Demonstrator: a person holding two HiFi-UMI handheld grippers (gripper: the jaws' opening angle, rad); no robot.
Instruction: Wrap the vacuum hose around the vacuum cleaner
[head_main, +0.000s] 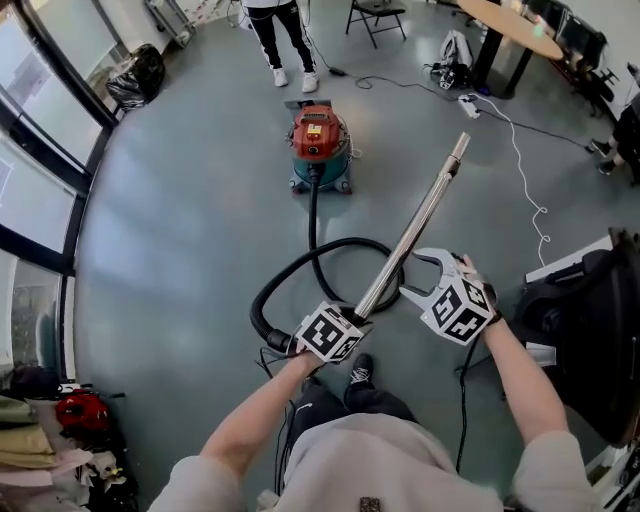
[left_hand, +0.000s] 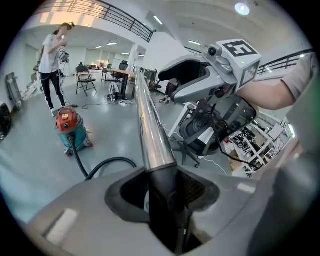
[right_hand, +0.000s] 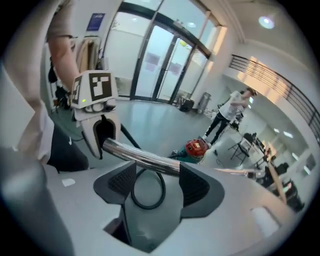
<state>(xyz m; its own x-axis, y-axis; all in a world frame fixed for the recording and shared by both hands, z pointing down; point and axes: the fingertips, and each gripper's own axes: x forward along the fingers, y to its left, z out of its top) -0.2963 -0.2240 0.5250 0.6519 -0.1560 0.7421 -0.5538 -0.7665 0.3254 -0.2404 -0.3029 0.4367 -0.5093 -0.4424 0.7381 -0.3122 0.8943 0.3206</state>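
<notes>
The red and teal vacuum cleaner (head_main: 318, 145) stands on the grey floor ahead of me, also small in the left gripper view (left_hand: 70, 127) and the right gripper view (right_hand: 195, 148). Its black hose (head_main: 300, 270) loops across the floor to the wand's black handle (left_hand: 165, 200). My left gripper (head_main: 355, 320) (left_hand: 165, 187) is shut on that handle. The shiny metal wand (head_main: 415, 225) (left_hand: 150, 125) (right_hand: 140, 156) slants up and away. My right gripper (head_main: 418, 280) (right_hand: 150, 180) stands open just right of the wand; the tube crosses close in front of its pads, which do not press it.
A person (head_main: 280, 40) stands behind the vacuum. A black bag (head_main: 135, 75) lies by the glass wall at the left. A white cable (head_main: 525, 170) trails on the floor at the right, near a dark office chair (head_main: 590, 320). Clutter (head_main: 60, 430) fills the near left corner.
</notes>
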